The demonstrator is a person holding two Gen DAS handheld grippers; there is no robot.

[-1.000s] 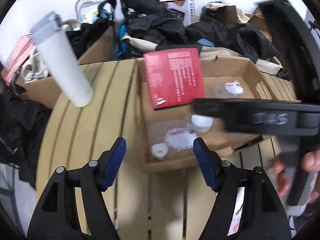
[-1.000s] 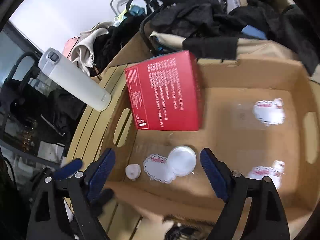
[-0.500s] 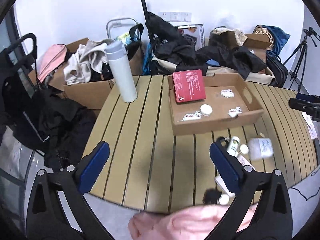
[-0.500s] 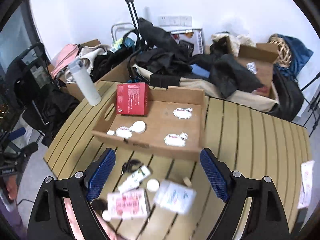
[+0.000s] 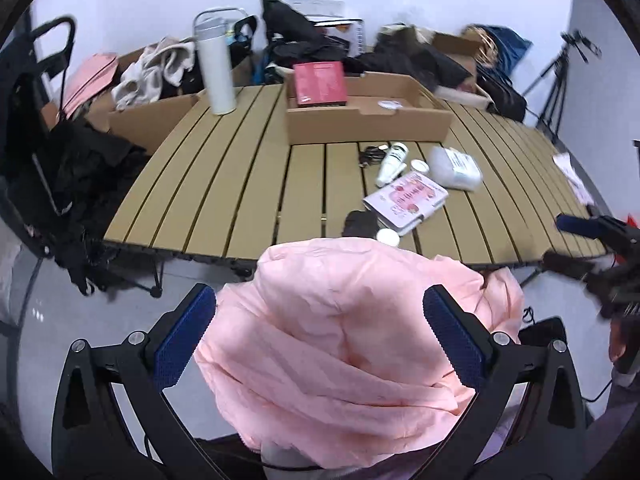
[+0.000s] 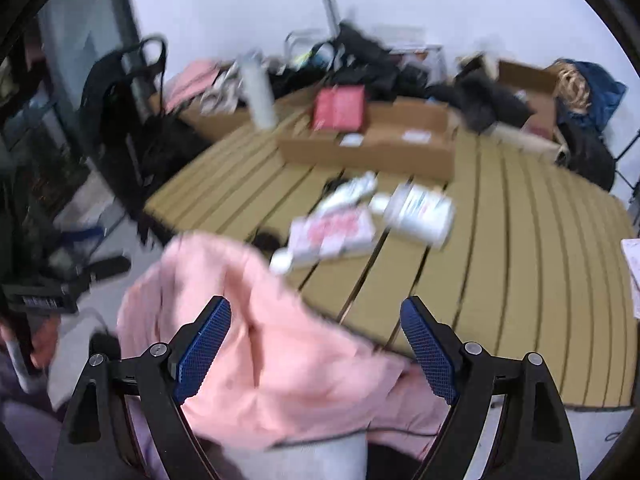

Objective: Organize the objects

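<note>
Both grippers, left gripper (image 5: 320,330) and right gripper (image 6: 316,342), spread wide, holding nothing. Cardboard box (image 5: 368,122) at 12 o'clock on worktop (image 5: 240,184): red box (image 5: 319,83) inside. Loose bottles, packets (image 5: 406,196) outside at 1 o'clock, unsorted. Task partway.

Both the left gripper (image 5: 320,338) and the right gripper (image 6: 316,350) have black angular plastic arms with silver screws at the joints. Blue cross-hatched pads (image 5: 182,340) line the fingers. A pink puffy jacket (image 5: 344,340) covers the person at 6 o'clock.
</note>
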